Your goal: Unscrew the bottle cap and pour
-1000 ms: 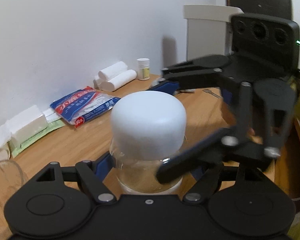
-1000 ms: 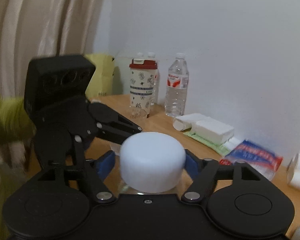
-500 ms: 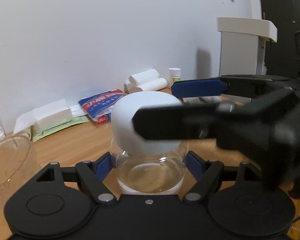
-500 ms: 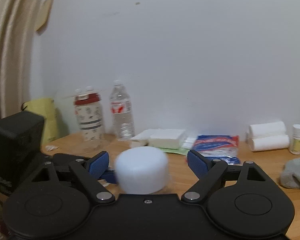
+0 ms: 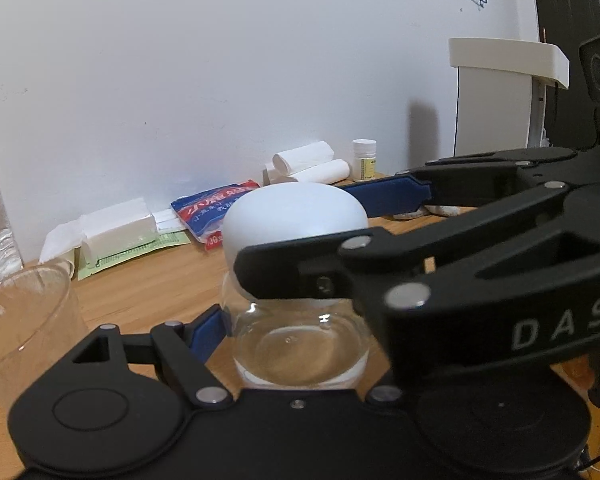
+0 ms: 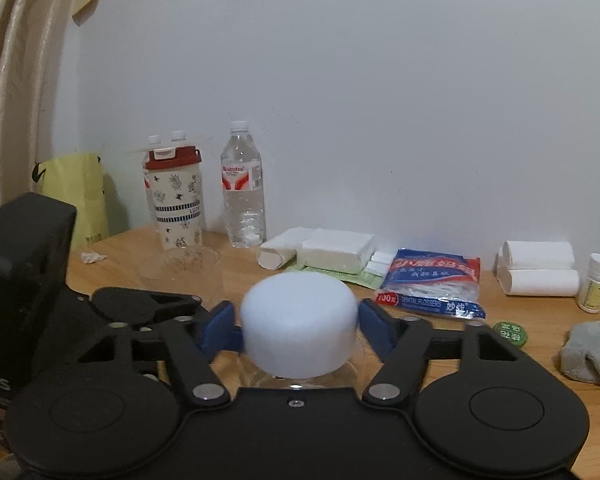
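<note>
A clear glass bottle [image 5: 300, 344] with a wide white cap [image 5: 296, 220] stands on the wooden table. My left gripper [image 5: 300, 332] is shut on the glass body below the cap. My right gripper [image 6: 298, 330] reaches in from the right and is shut on the white cap [image 6: 300, 328]; its blue pads [image 6: 220, 330] press on both sides. In the left wrist view the right gripper's fingers [image 5: 300, 272] cross in front of the cap. A clear glass cup [image 5: 16, 320] stands to the left of the bottle and also shows in the right wrist view [image 6: 184, 272].
Along the wall stand a water bottle [image 6: 243, 188], a patterned tumbler [image 6: 174, 200], white tissue packs [image 6: 332, 250], a blue floss bag [image 6: 432, 284], paper rolls [image 6: 538, 268] and a small pill bottle [image 6: 598, 288]. A grey cloth [image 6: 592, 352] and green lid [image 6: 510, 334] lie at the right.
The right gripper swung around the bottle while holding the cap, so its view turned from the curtain side to the wall. The left gripper kept holding the bottle body.
</note>
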The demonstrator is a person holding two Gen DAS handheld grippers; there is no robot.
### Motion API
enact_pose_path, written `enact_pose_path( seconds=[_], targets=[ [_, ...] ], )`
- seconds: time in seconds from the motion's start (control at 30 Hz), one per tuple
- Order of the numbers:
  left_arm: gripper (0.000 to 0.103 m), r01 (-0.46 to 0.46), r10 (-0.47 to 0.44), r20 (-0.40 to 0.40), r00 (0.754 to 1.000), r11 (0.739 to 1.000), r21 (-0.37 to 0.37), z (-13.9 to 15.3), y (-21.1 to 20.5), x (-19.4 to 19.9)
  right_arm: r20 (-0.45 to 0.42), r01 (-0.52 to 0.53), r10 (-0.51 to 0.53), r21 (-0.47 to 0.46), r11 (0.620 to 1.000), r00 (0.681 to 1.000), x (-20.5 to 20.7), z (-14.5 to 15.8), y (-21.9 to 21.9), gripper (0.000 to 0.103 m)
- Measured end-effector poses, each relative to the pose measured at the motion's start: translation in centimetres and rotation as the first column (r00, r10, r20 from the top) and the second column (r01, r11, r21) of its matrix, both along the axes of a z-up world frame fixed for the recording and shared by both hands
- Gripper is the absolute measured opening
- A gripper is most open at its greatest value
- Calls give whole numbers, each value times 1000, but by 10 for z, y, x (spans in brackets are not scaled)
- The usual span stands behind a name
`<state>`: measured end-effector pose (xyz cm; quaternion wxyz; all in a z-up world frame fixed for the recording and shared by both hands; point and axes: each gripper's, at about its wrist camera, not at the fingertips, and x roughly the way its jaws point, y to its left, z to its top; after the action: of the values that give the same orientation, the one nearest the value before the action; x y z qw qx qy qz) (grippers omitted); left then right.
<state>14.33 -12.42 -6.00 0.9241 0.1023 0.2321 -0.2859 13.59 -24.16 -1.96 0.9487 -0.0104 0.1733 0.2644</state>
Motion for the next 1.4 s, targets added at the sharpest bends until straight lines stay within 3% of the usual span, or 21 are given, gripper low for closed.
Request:
enact_pose_path(
  seconds=[0.13,0.27,0.4,0.6,0.73,0.8,0.87,0.93,1.03,1.13,1.27,1.33,1.4],
  targets=[
    [79,15,-15,-8,1000,1000,0,0,3,1,11,-45,45,-26,999,999,1,-1,-4,69],
    [79,113,-113,-37,993,994,-2,4,12,11,15,-141,141,-31,990,990,8,-1,-16,69],
    [79,235,-235,-65,970,972,3,7,22,19,17,-266,266,-27,964,964,17,0,-30,69],
    [79,348,-345,-90,934,937,25,10,26,28,14,-391,393,-71,918,919,22,5,-38,69],
    [79,369,-366,-100,925,929,16,9,27,30,16,-454,457,-87,887,889,26,6,-42,70],
    [79,361,-358,-98,928,932,17,9,27,28,9,-455,457,-61,888,890,25,6,-44,73],
    [79,330,-328,-88,941,944,12,7,25,25,15,-434,434,-4,901,901,21,5,-47,93],
    [79,277,-276,-70,958,961,5,5,21,19,36,-388,386,37,921,922,16,5,-49,97],
    [80,221,-220,-34,975,975,28,3,15,10,66,-189,185,65,980,981,-3,4,-41,97],
    [80,166,-166,-19,986,985,49,3,8,4,52,-59,56,67,996,997,-15,1,-26,96],
    [80,117,-116,-17,993,992,45,4,6,1,122,24,-27,30,999,992,-33,-1,-7,88],
    [80,86,-85,-12,996,995,43,4,3,0,106,19,-22,30,999,994,-34,-2,-2,80],
    [80,79,-78,-8,997,996,44,4,3,-2,76,31,-33,27,999,997,-31,-2,3,78]
  ],
)
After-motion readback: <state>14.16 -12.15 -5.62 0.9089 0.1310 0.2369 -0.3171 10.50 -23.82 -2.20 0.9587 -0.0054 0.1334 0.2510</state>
